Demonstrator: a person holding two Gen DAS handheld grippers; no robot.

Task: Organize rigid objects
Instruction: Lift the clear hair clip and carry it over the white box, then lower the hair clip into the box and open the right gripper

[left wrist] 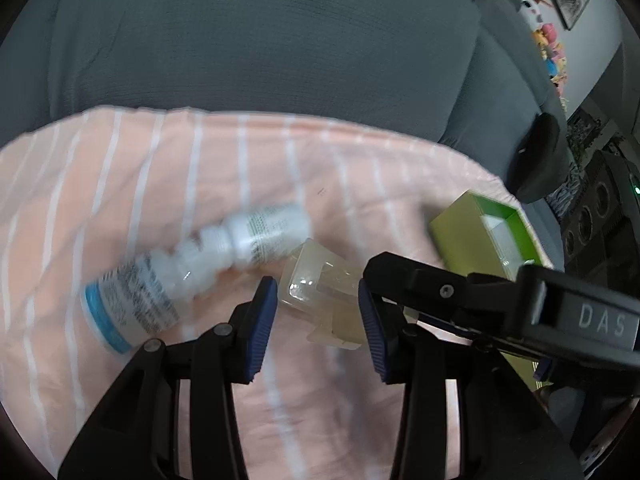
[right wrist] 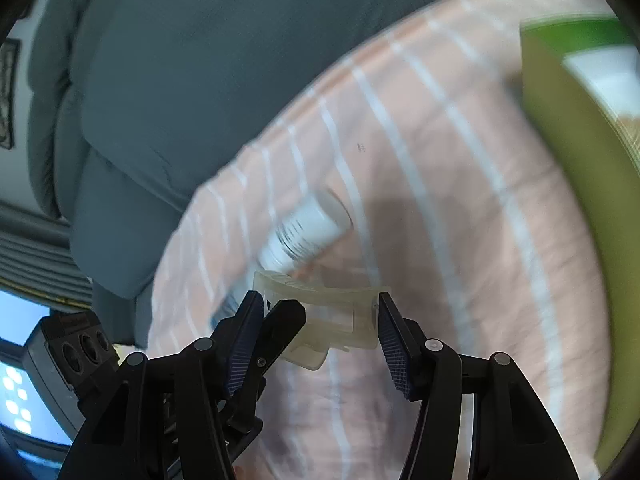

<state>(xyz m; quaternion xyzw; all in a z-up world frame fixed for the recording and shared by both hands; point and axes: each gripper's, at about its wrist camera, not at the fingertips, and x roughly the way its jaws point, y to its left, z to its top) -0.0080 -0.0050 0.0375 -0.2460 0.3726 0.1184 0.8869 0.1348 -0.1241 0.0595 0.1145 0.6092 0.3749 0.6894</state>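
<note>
Item: pink striped cloth [left wrist: 168, 184] spread over a grey sofa [left wrist: 260, 40].

Contents, left wrist view:
- White bottle [left wrist: 192, 272] with blue base, lying on its side, centre left, blurred.
- Clear plastic case [left wrist: 320, 300], centre, lying between both pairs of fingers and just beside the bottle's cap end.
- Green box [left wrist: 476, 236], open top, at right edge of the cloth; contents cannot be told.

Tools:
- Left gripper [left wrist: 318, 328]: jaws spread, straddling the case; contact with the pads is not clear.
- Right gripper [right wrist: 320, 336]: jaws spread around the same case from another side; in the right wrist view the case [right wrist: 324, 320] fills most of the gap.

Progress, as judged: early. Bottle and case both lie loose on the cloth, outside the box. Remaining: grasp case, place it, then the bottle.
</note>
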